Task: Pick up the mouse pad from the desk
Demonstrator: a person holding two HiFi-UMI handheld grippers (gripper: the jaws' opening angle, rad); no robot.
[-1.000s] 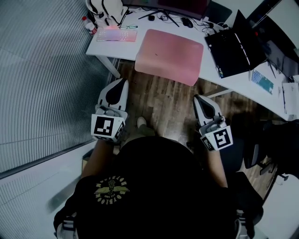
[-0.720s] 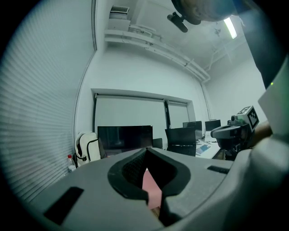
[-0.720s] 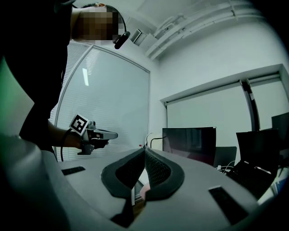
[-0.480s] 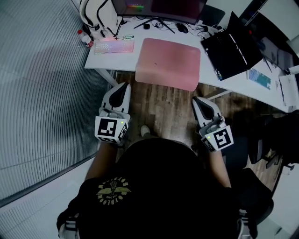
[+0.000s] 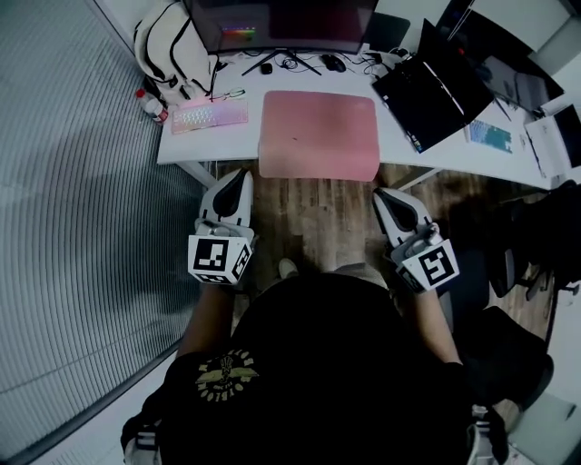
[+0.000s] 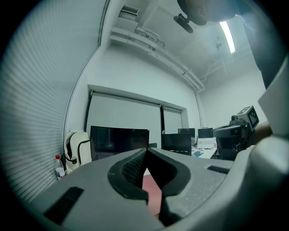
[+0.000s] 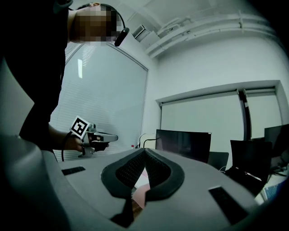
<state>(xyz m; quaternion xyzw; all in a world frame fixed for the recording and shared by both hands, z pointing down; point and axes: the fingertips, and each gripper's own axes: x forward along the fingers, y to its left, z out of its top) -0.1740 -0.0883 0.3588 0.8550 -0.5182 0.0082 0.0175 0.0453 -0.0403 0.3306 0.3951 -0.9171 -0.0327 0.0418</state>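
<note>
both grippers are clenched with nothing in them. in the left gripper view the left gripper (image 6: 145, 151) has its dark ribbed pads meeting at the tips, and the right gripper view shows the same of the right gripper (image 7: 144, 152).

the head view alone gives the layout. the pink mouse pad (image 5: 318, 134) lies flat at the middle of the desk's (image 5: 396, 136) near edge, its front strip hanging over that edge above the wooden floor (image 5: 318, 222). a keyboard (image 5: 209, 115) lies just beside the pad towards the desk's left end, a dark laptop (image 5: 434, 89) lies to the pad's right, and a monitor (image 5: 281, 20) stands along the back edge. a backpack (image 5: 168, 44) and a bottle (image 5: 152, 107) are at the far left corner. both grippers are held short of the desk, over the floor, apart from the pad. the left one points at the pad's near left corner and the right one at its near right corner.

the gripper views look level, not down. each shows only a sliver of pink below the joined tips, with the monitor upright behind. only the right gripper view catches a hand (image 7: 76, 143) holding the left gripper, marker cube on top.
</note>
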